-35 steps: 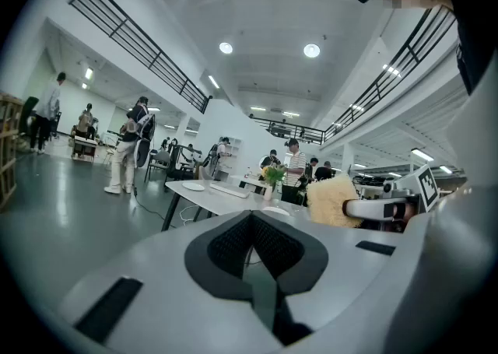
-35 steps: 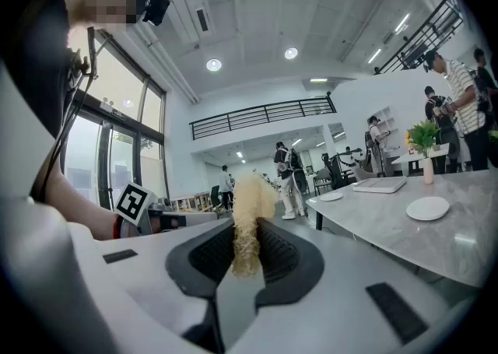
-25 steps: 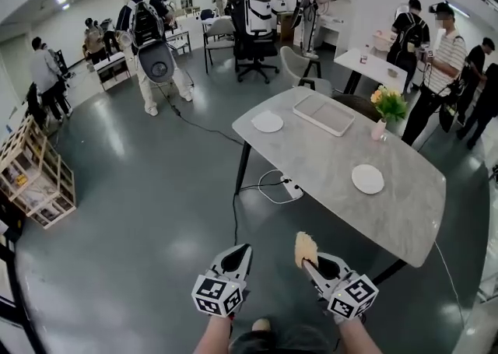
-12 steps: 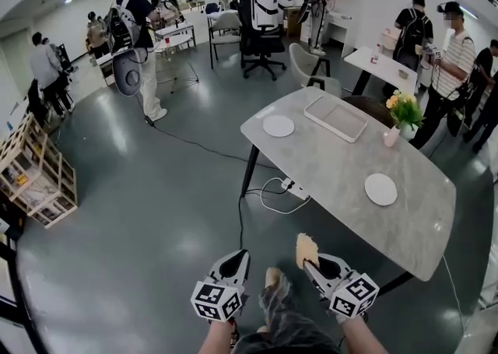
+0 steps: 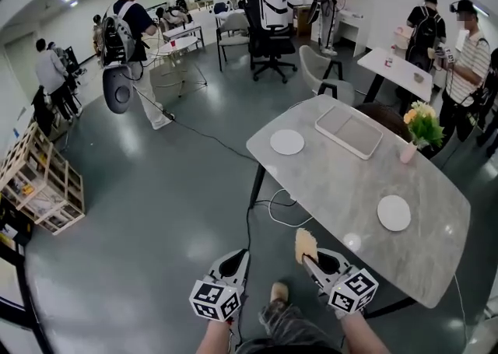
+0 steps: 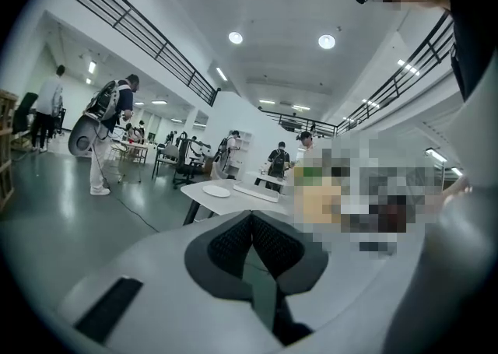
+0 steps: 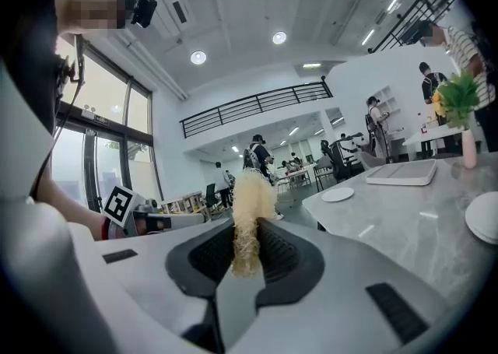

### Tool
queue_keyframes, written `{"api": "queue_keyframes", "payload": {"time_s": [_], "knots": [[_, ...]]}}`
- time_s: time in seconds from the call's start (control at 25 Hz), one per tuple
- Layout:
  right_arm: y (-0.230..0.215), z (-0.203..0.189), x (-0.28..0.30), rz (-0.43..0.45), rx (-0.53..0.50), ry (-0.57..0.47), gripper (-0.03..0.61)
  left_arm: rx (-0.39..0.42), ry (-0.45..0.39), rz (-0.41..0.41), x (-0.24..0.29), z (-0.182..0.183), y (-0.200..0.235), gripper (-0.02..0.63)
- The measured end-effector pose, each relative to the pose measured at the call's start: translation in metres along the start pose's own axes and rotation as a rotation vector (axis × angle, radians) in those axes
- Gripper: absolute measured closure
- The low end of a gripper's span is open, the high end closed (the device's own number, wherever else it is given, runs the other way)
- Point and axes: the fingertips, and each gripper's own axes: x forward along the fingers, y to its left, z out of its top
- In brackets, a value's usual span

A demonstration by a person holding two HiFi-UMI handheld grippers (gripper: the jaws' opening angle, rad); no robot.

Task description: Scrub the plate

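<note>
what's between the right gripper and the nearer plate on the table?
Head view: only bare marble tabletop between the right gripper, shut on a yellow scrubber, and the nearer plate.

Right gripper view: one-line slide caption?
Right gripper shut on a yellow fibrous scrubber, beside the grey table bearing a near plate, a far plate and a tray.

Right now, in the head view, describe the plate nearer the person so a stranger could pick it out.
Start at the grey stone-look table right of the head view's centre. Two round white plates lie on it: take the near plate, alone on bare tabletop toward the person's end. The far plate lies at the other end, by the rectangular tray.
</note>
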Motion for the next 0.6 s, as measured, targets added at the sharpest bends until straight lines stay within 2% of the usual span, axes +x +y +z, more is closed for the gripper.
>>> {"api": "queue_keyframes", "payload": {"time_s": [0.24,0.6], "knots": [[-0.044,0.02,0.028,0.006,0.008,-0.001,0.503,-0.001,0.012,0.007,0.044,0.021,0.016,0.601],[-0.113,0.034,0.068,-0.004,0.027,0.009,0.503,-0.008,0.035,-0.041,0.132,0.039,0.03,0.601]]}}
